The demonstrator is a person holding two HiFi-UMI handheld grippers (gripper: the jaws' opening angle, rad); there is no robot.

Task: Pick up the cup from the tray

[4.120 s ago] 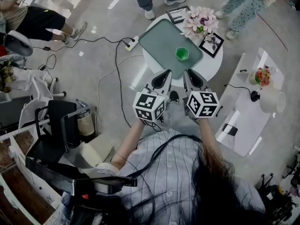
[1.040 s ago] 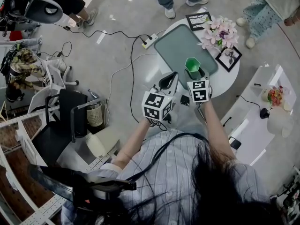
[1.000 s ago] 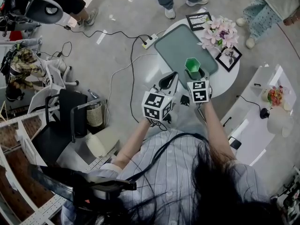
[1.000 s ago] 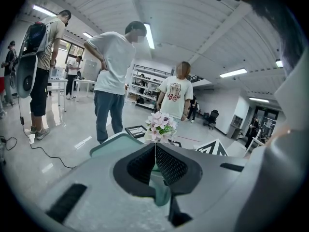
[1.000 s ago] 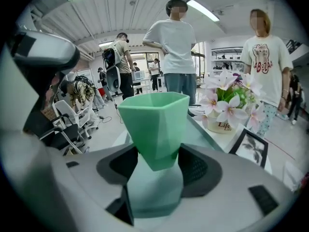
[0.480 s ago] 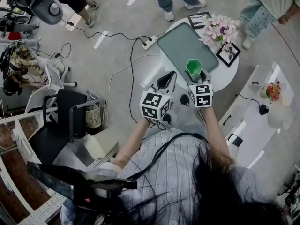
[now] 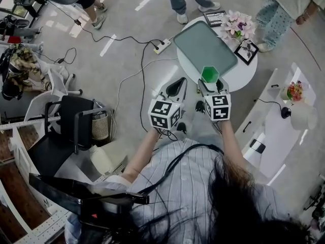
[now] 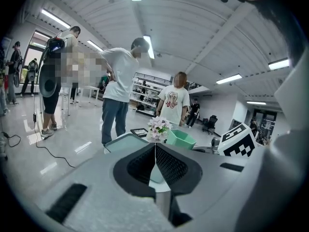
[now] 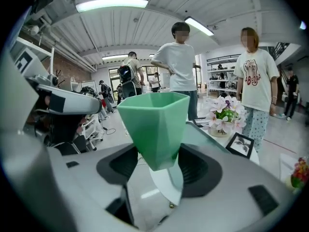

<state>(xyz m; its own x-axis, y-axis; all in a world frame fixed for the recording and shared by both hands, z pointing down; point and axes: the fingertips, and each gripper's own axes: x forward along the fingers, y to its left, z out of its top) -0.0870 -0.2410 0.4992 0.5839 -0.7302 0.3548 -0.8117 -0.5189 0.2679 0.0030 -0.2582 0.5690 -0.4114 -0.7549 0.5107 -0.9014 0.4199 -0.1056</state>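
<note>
cup (image 9: pixel 153 124): clamped low on its tapered walls by right gripper (image 9: pixel 159 164), at the 6 o'clock edge of tray (image 7: pixel 203 42) | judged light, stiff, slippery; flat facets preferred | left gripper (image 8: pixel 155 159): jaws closed together, empty

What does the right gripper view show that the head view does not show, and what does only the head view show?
Only the right gripper view: the jaws of the right gripper closed on the lower part of the green cup, and the ceiling lamps. Only the head view: the black chair and the power strip on the floor. Both: the cup, the tray, the flowers, the picture frame and the white round table.
</note>
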